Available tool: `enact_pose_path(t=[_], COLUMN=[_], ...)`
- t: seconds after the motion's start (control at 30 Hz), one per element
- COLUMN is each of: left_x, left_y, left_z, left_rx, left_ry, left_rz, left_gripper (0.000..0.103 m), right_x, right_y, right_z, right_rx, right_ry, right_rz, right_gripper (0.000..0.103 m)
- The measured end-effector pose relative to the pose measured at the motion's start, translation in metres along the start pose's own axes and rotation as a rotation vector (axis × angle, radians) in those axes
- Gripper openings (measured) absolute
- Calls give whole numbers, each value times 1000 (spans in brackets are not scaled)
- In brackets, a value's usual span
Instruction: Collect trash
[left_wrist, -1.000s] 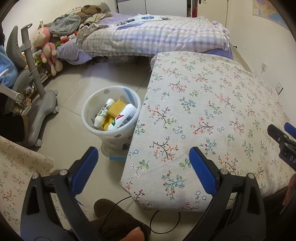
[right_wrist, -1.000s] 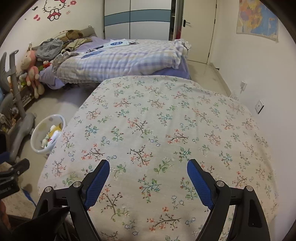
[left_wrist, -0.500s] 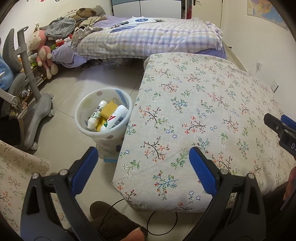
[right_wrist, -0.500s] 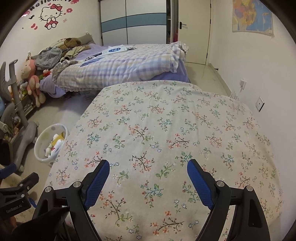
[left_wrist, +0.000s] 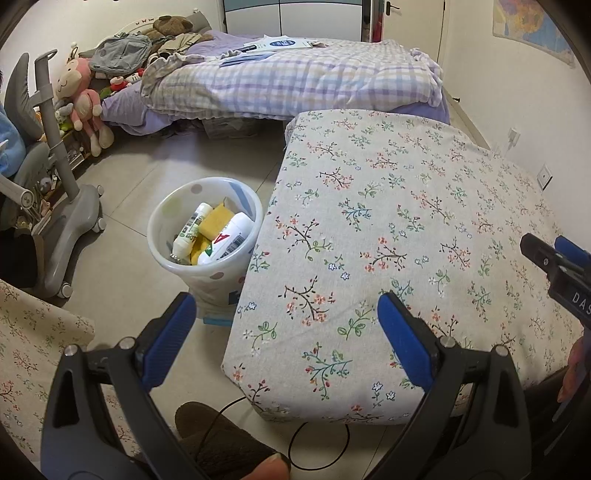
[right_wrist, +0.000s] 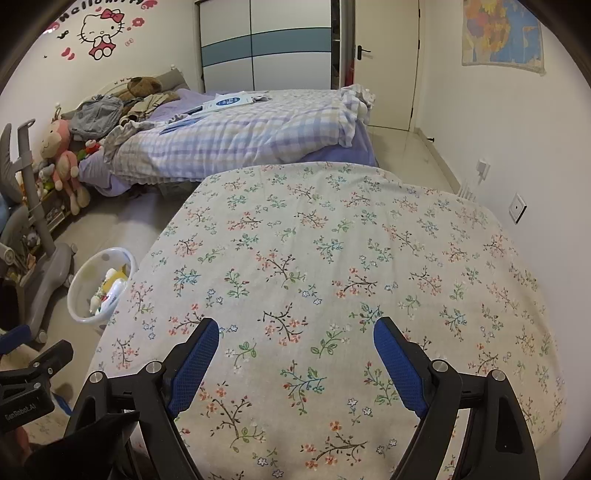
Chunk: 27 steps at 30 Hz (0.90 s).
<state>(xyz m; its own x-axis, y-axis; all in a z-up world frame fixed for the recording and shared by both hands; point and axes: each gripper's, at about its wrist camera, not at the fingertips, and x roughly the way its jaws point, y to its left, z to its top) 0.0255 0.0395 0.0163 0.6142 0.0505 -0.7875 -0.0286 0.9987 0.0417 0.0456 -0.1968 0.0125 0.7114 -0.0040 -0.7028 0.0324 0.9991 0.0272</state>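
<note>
Hovering above the floral tablecloth, the right gripper has its jaws spread wide with nothing between them; the left gripper is likewise agape and empty, pointing down across the table's near-left corner.

The collected trash sits in the white polka-dot bin, on the tiled floor at about 10 o'clock from the left gripper, touching or just beside the table edge. Inside lie a slim white tube, a yellow sponge and a larger white bottle with a red mark. No loose trash shows on the cloth — the task appears near complete.

Handling judgement:
- Tube and bottle: probably light, smooth plastic, likely slippery; grip across the middle of the body, not the cap.
- Sponge: soft and compressible; a pinch on its long edges should hold.
- Bin: thin-walled, light, liable to tip — take it by the rim at 9 o'clock, well away from the table.

A black cable loops on the floor at 6 o'clock below the table corner.
</note>
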Motion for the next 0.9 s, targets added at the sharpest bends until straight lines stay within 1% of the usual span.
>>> enact_pose_path(t=[0.53, 0.9], left_x=[2, 5], left_y=[2, 5], left_z=[1, 3], left_rx=[-6, -32], left_ry=[9, 14], left_rz=[4, 18], left_gripper=[98, 98], right_x=[1, 2], right_y=[1, 6], right_z=[-1, -3], right_rx=[7, -3], right_ry=[11, 16], right_rz=[22, 33], right_gripper=[87, 87])
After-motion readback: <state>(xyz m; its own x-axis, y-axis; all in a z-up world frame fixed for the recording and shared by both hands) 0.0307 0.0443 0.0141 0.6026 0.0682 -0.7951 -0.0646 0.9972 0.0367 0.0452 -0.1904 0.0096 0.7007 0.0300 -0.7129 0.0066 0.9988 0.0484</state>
